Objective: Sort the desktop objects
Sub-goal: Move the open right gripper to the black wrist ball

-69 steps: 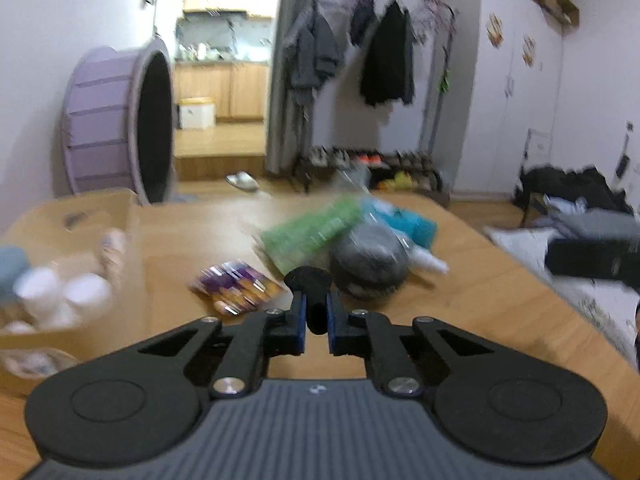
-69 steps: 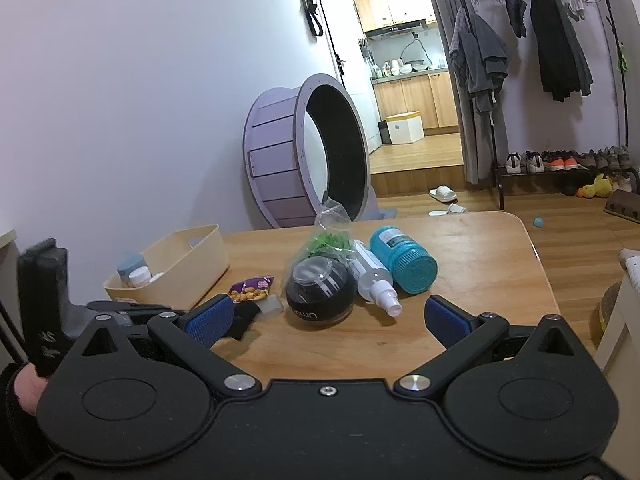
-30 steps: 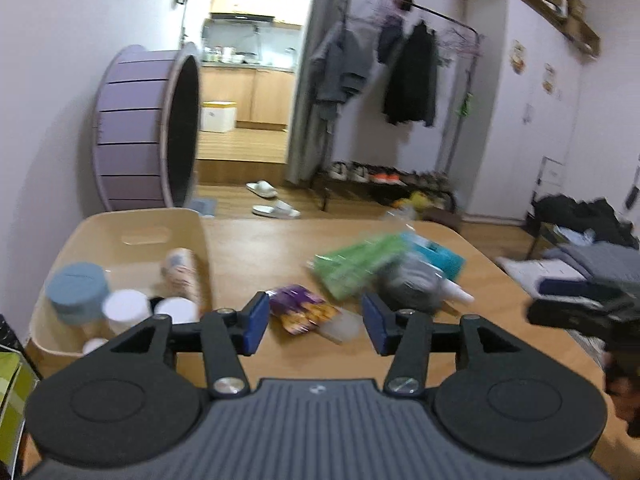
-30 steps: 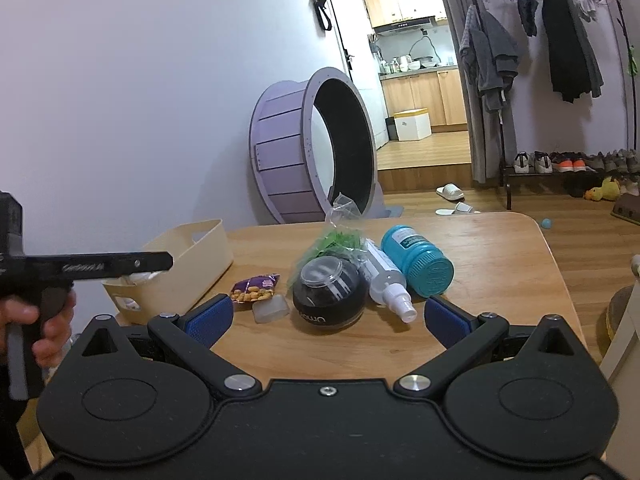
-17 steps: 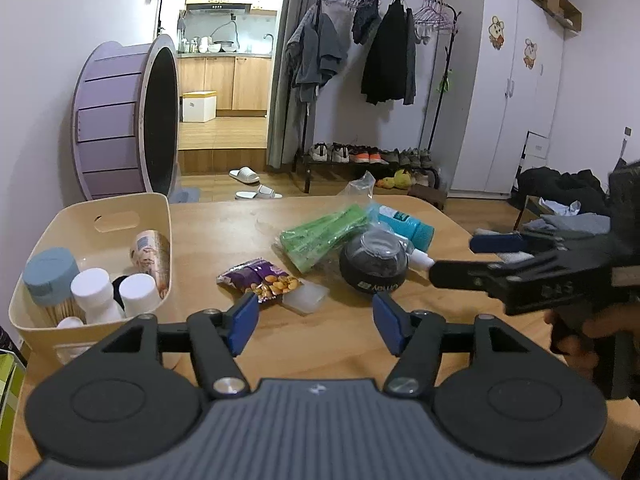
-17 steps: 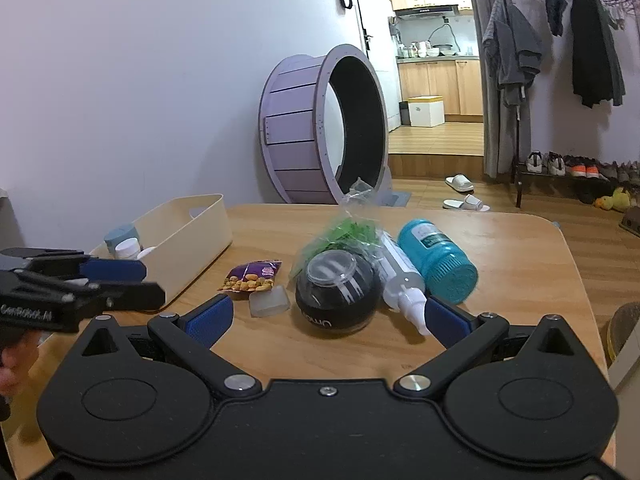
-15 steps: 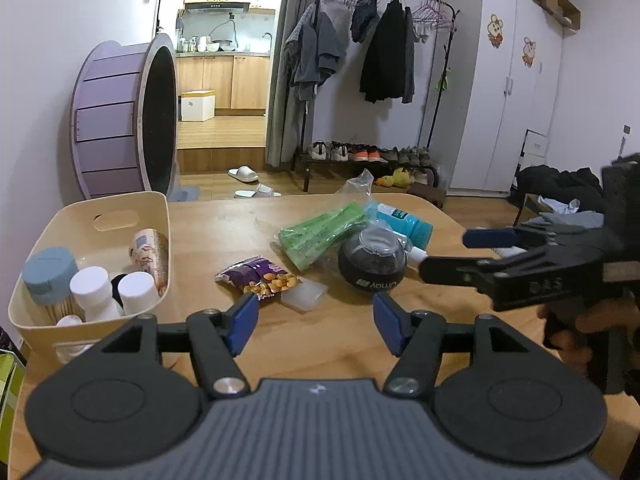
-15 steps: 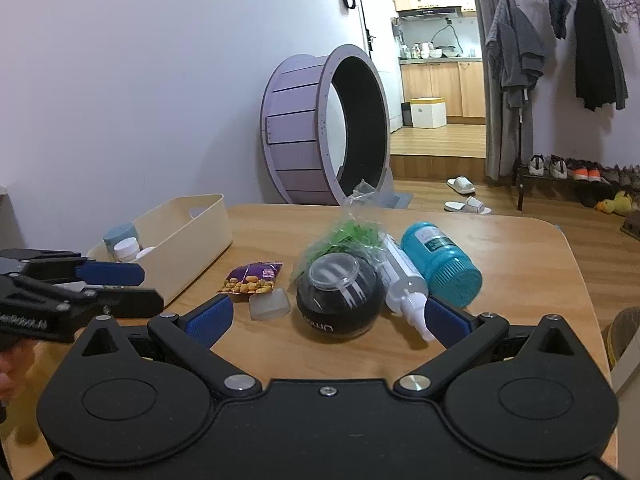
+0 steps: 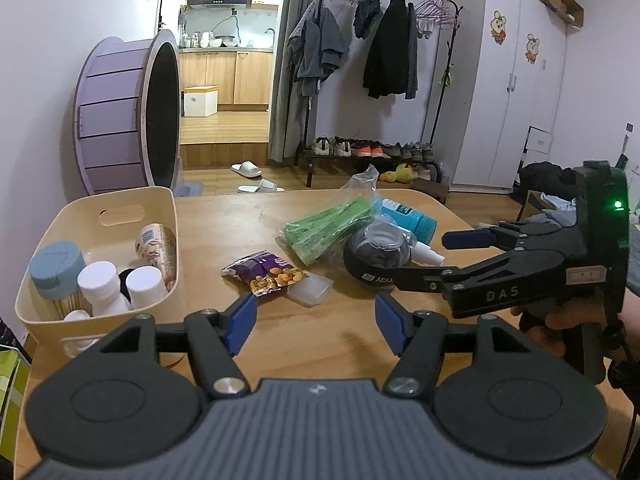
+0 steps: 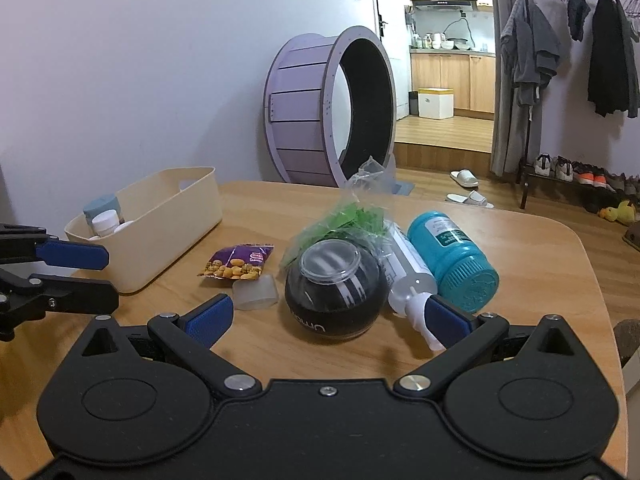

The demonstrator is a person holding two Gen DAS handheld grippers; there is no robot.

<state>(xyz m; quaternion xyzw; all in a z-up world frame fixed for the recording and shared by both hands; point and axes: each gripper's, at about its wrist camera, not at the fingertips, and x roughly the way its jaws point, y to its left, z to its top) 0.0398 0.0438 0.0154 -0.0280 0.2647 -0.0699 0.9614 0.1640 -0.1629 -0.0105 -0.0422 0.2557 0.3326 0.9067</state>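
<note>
My left tongs (image 9: 316, 322) gape empty, right tongs (image 10: 326, 320) wide, flanking the black round ball-shaped jar (image 10: 336, 294) mid-surface; cream plastic bin (image 9: 120, 216) at the wooden surface's (image 9: 240, 216) left edge.

A big purple wheel (image 9: 124, 116) stands on the floor by the wall, just past the far edge of the surface, with a doorway beside it opening onto a kitchen with wooden cabinets (image 9: 236, 76) and a white box (image 9: 200, 101). Right of that, a clothes rack (image 9: 384, 40) holds dark garments above a row of shoes (image 9: 372, 148), slippers (image 9: 256, 178) lie on the floor, and a white wardrobe (image 9: 516, 80) fills the corner.
</note>
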